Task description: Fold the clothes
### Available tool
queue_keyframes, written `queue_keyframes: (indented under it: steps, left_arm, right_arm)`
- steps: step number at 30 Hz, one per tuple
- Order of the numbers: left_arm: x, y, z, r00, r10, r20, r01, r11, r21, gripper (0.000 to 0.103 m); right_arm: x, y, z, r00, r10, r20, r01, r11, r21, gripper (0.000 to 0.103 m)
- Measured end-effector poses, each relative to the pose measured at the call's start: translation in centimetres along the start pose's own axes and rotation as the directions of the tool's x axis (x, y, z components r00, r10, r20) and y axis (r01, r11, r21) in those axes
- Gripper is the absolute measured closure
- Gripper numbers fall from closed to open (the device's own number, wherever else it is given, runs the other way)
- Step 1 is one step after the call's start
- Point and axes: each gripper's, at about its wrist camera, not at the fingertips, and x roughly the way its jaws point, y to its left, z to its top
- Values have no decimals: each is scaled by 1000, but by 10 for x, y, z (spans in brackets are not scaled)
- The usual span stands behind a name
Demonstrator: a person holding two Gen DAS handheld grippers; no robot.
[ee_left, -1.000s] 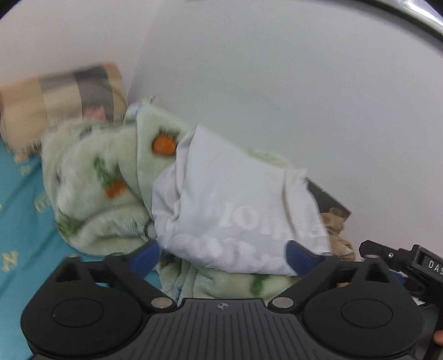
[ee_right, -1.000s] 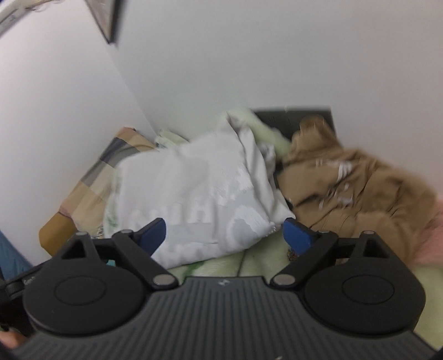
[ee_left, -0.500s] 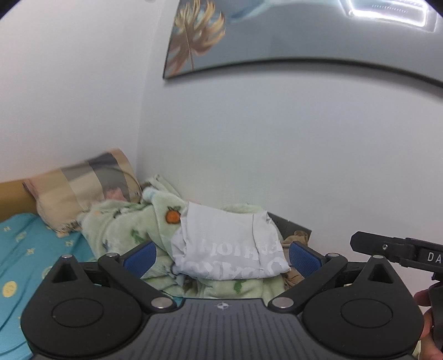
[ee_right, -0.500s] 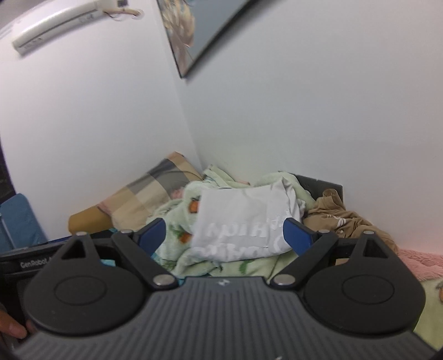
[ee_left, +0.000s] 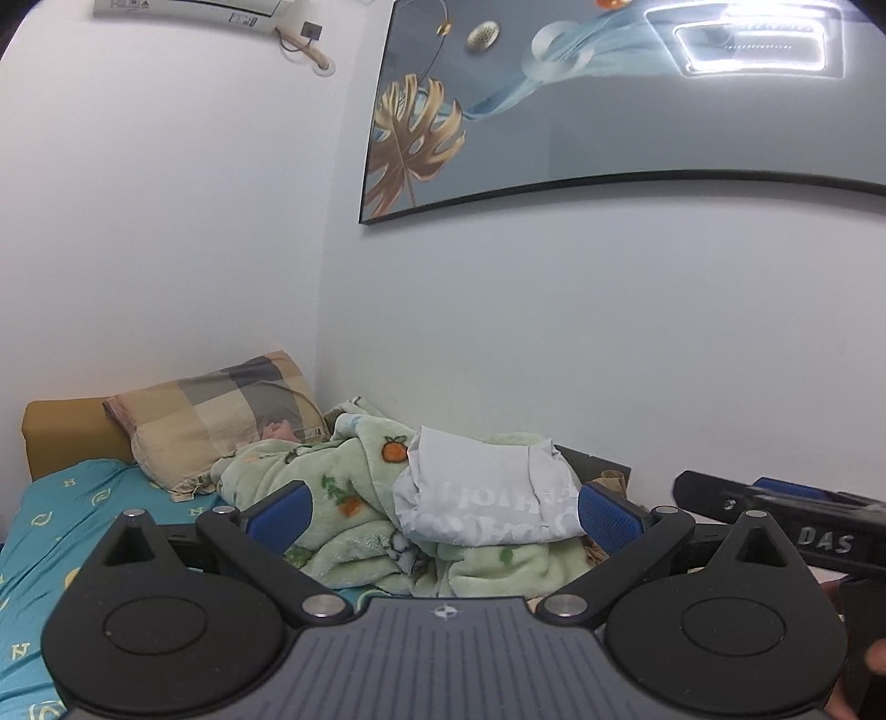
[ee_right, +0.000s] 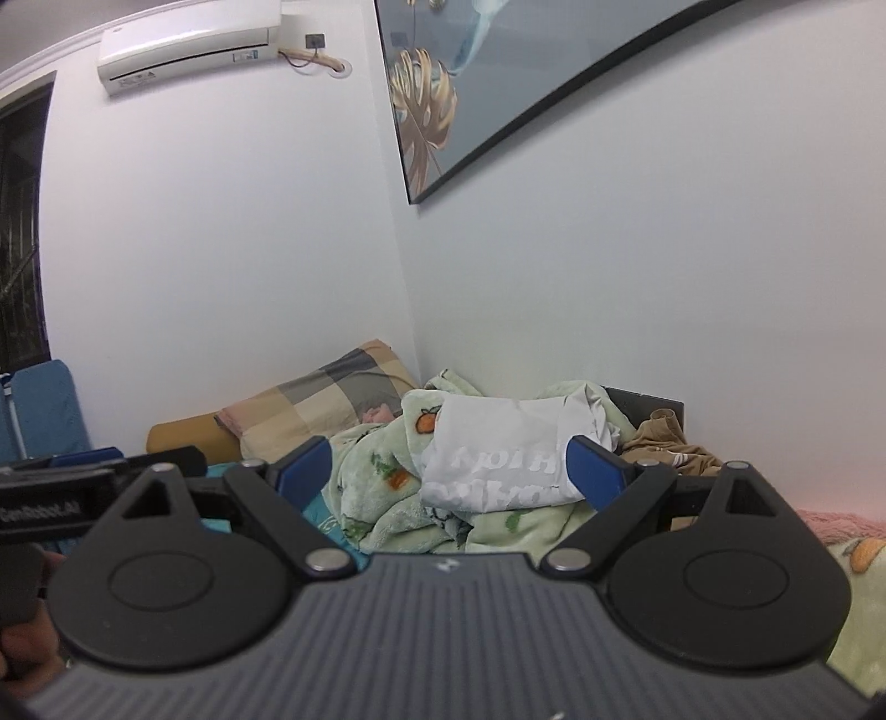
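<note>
Left wrist view: the folded white shirt (ee_left: 487, 493) is seen laid on the green blanket (ee_left: 332, 498) at the bed's wall corner; both grippers' fingers (ee_left: 279, 512) are spread apart, empty.

Home bedroom. Bed (ee_left: 50, 531) with teal patterned sheet at 8 o'clock, checked pillow (ee_left: 221, 421) against a mustard headboard (ee_left: 61, 437) in the wall corner. Green fleece blanket (ee_left: 332, 482) with orange fruit print heaped at 6 o'clock, folded white shirt (ee_left: 482, 493) on top, tan garment (ee_right: 670, 448) at 4 o'clock. Wall air conditioner (ee_right: 188, 44) at 11 o'clock, framed leaf picture (ee_left: 609, 105) at 1 o'clock, barred window (ee_right: 19, 232) at 9 o'clock.
</note>
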Motion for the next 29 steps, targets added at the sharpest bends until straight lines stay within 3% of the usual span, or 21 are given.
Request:
queue_keyframes:
  steps: [4, 15, 29]
  left_arm:
    - [-12, 9, -8, 1000, 11, 16, -11, 1000, 2, 0]
    - [-4, 39, -45, 999, 48, 10, -47, 999, -13, 0]
    - [7, 50, -56, 995, 95, -2, -95, 995, -17, 0]
  right_arm:
    - [1, 9, -18, 999, -21, 35, 21, 1000, 3, 10]
    - [30, 27, -48, 998, -62, -5, 62, 998, -17, 10]
    - [38, 46, -54, 997, -78, -23, 76, 995, -66, 10]
